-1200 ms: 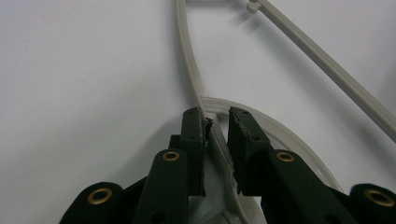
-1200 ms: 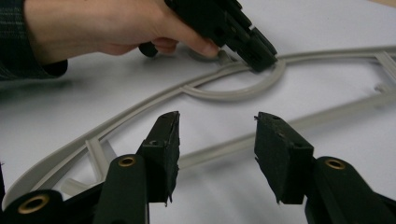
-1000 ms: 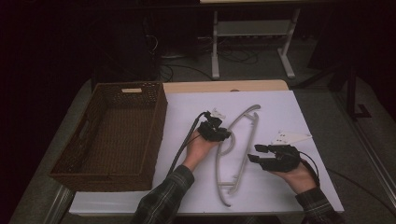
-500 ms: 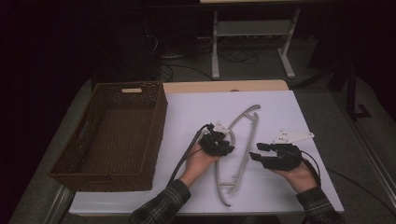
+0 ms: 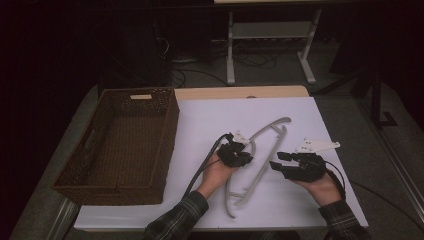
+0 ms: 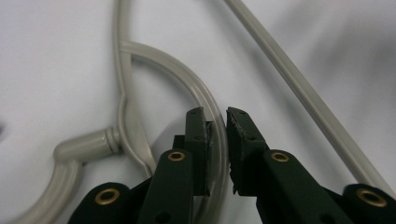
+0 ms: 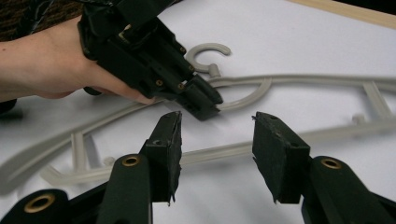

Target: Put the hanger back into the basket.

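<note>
A grey plastic clothes hanger (image 5: pixel 260 155) with a small open hook lies flat on the white-covered worktop (image 5: pixel 210 120), right of centre, its long axis running from the near edge up toward the far right. A dark brown woven wicker basket (image 5: pixel 165 145), rectangular and open-topped, stands on the left part of the worktop, well apart from the hanger.

The left gripper (image 5: pixel 239 156), black with a cable trailing back along the forearm, is held in the left hand (image 5: pixel 216 171) and sits over the hanger's hook end. In the left gripper view its jaws straddle the curved grey bar (image 6: pixel 212 109) that arcs below the hook; a narrow gap remains between the pads, and the bar passes through that gap. Whether the pads touch the bar cannot be told. The hanger's straight lower bar (image 6: pixel 303 93) runs diagonally to the right of the jaws.

The right gripper (image 5: pixel 280 164), black with a grey three-cornered plate on top, rests in the right hand (image 5: pixel 322 187) just right of the hanger's middle, pointing left. In the right gripper view its jaws are spread wide with nothing between them, above the hanger's lower bar (image 7: pixel 224 151), and the left gripper (image 7: pixel 201 100) lies just beyond them near the hook (image 7: pixel 208 53).

Plaid sleeves cover both forearms at the near edge.
</note>
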Demonstrator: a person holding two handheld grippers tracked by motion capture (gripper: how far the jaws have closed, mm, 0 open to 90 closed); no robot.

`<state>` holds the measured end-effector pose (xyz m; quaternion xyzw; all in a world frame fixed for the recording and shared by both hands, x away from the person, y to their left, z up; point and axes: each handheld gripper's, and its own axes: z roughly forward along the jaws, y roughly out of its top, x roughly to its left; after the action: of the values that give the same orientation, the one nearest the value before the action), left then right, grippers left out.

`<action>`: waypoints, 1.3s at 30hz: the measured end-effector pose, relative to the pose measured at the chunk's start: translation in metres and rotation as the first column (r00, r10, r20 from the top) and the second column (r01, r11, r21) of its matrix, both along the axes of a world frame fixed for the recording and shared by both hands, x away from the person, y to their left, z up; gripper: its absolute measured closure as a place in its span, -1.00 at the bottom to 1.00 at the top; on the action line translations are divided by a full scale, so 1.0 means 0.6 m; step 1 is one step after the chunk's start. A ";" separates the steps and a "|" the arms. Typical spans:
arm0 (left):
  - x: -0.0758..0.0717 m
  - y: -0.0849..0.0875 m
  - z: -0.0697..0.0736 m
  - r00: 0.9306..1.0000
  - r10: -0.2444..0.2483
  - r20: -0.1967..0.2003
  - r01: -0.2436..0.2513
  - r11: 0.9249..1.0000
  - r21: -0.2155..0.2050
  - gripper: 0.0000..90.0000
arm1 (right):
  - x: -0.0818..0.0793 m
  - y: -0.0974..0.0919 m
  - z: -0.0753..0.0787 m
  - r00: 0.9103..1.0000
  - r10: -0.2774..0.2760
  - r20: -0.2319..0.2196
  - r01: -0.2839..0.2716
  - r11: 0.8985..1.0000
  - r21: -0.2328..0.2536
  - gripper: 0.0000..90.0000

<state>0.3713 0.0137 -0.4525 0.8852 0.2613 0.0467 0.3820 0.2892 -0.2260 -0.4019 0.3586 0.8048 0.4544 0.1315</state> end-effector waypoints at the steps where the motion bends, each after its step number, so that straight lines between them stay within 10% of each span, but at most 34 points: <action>1: 0.000 0.003 0.002 1.000 -0.016 0.004 0.016 1.000 0.009 0.80 | 0.000 -0.001 0.000 1.000 0.000 0.001 0.000 1.000 0.003 0.15; 11: 0.001 0.024 0.005 0.994 -0.102 -0.028 0.102 0.995 0.002 0.81 | 0.000 -0.001 0.001 1.000 -0.003 0.000 0.003 1.000 0.006 0.15; 15: -0.008 0.041 0.021 0.997 -0.073 -0.027 0.071 0.995 -0.063 0.68 | 0.000 -0.001 0.001 1.000 -0.003 0.002 0.003 1.000 0.008 0.15; 21: -0.035 0.085 0.061 1.000 -0.020 -0.004 0.020 0.999 -0.050 0.38 | -0.001 0.001 0.001 1.000 0.005 0.000 -0.005 1.000 0.005 0.21; 29: -0.083 0.153 0.055 1.000 0.021 -0.006 -0.021 0.998 -0.065 -0.08 | 0.008 0.026 -0.020 0.998 0.050 -0.031 -0.052 0.997 -0.061 0.94; 39: -0.082 0.165 0.049 0.996 0.083 0.011 -0.083 0.995 -0.057 -0.58 | 0.039 0.048 -0.055 0.994 0.055 -0.096 -0.067 0.990 -0.120 0.99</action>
<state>0.3219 0.1125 -0.4229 0.8621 0.2964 0.0612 0.4064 0.3124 -0.1974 -0.4351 0.3457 0.8471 0.3905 0.1019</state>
